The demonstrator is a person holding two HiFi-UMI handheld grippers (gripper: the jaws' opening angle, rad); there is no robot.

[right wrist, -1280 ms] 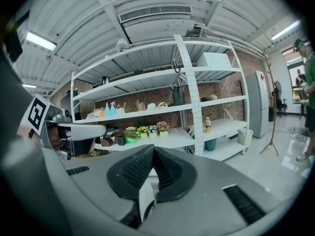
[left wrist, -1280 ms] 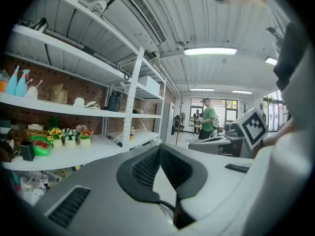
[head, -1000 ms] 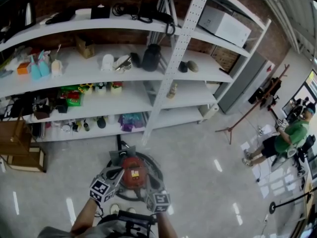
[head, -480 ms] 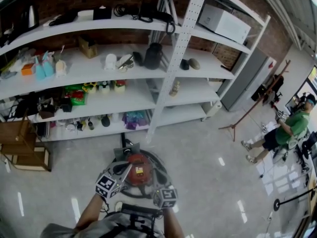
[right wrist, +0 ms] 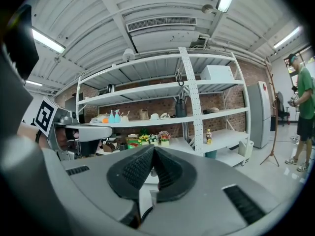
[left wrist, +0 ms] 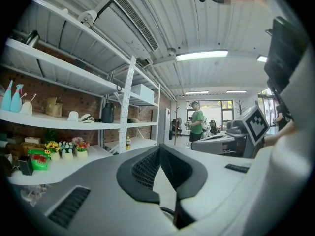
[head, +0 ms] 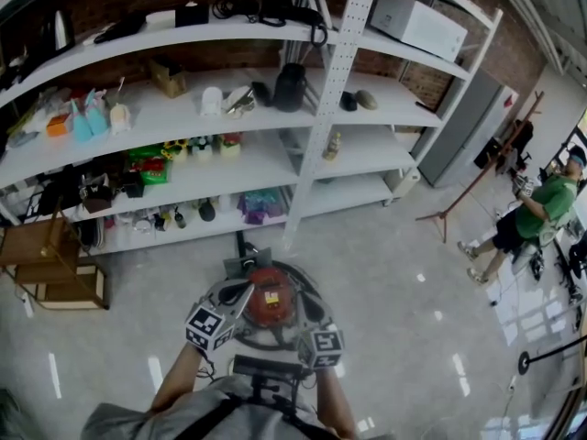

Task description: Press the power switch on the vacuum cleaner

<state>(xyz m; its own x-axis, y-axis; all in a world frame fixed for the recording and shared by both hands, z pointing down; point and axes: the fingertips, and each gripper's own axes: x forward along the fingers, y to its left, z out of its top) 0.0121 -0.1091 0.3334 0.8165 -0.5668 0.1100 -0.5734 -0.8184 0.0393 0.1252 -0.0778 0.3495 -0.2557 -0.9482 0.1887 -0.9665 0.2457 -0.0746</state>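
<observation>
The vacuum cleaner [head: 271, 302], a round red canister with a black hose ring around it, stands on the floor just in front of me in the head view. My left gripper [head: 240, 291] hangs above its left side and my right gripper [head: 310, 317] above its right side, both pointing away from me toward the shelves. In the left gripper view the left gripper [left wrist: 158, 149] has its jaws closed tip to tip with nothing between them. The right gripper [right wrist: 153, 152] shows the same in its own view. Neither gripper view shows the vacuum. The switch is too small to make out.
A tall white shelving unit [head: 339, 90] loaded with bottles, flowers and boxes stands beyond the vacuum. A wooden crate [head: 55, 264] sits on the floor at left. A person in a green shirt [head: 532, 218] stands at right near a coat stand [head: 468, 195].
The head view has drifted, so shelves and vacuum sit slightly lower and further right in the picture. Both grippers stay shut above the vacuum. The person in green has stood up.
</observation>
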